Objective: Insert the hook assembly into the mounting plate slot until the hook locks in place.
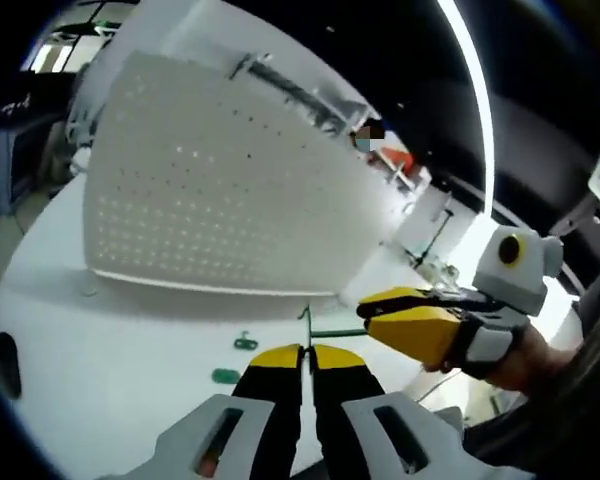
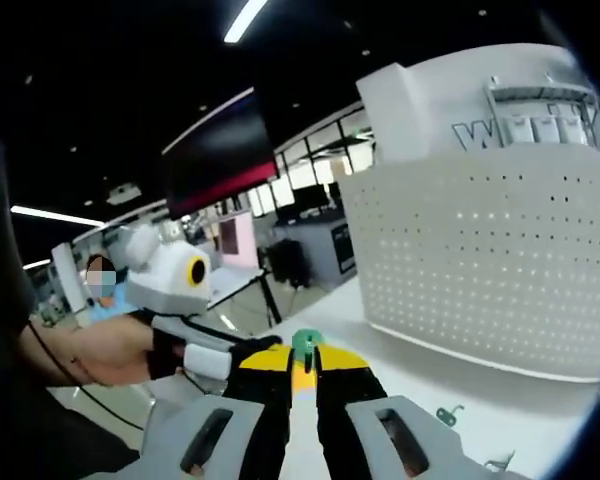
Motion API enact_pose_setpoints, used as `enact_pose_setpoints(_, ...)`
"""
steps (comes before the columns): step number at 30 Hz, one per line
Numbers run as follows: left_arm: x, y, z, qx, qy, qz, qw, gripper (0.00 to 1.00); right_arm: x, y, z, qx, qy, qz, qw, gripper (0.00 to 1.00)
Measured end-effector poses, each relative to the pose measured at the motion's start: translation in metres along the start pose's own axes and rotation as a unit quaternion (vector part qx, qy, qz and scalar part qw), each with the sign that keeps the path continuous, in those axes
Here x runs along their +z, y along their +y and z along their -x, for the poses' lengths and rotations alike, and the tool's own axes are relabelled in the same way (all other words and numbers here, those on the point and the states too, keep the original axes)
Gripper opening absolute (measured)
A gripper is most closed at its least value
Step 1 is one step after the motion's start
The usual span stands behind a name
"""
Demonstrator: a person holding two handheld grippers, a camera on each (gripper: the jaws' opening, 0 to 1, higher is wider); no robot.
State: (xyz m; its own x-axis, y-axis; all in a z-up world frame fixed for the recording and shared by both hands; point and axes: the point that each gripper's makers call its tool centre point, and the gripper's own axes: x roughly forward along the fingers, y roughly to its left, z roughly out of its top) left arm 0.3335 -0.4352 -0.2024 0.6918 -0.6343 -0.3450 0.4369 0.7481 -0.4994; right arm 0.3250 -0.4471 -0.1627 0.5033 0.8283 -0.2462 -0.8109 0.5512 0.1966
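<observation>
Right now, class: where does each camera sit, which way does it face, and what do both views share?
Left gripper view: rides the left claw, facing the white pegboard; the right claw enters from the right.
Right gripper view: rides the right claw, which grips a green hook, pegboard at right; the person's hand shows.
Shared: pegboard, white table.

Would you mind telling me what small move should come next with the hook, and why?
Probably carry the green hook forward toward the white perforated board. Both grippers, left and right, appear shut on it, and it hangs short of the board, above the white table.
</observation>
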Motion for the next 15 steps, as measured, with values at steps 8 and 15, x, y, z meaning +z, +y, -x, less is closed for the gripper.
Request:
enact_pose_setpoints(8, 0.006, 0.01, 0.005, 0.034, -0.004, -0.041, 0.9986, 0.02, 0.001, 0.005, 0.003, 0.013, -0.005, -0.023, 0.9996, 0.06)
enact_pose_setpoints(15, 0.015, 0.011, 0.008, 0.049, -0.008, -0.077, 0.9958, 0.02, 0.001, 0.005, 0.004, 0.011, -0.007, -0.041, 0.9991, 0.11)
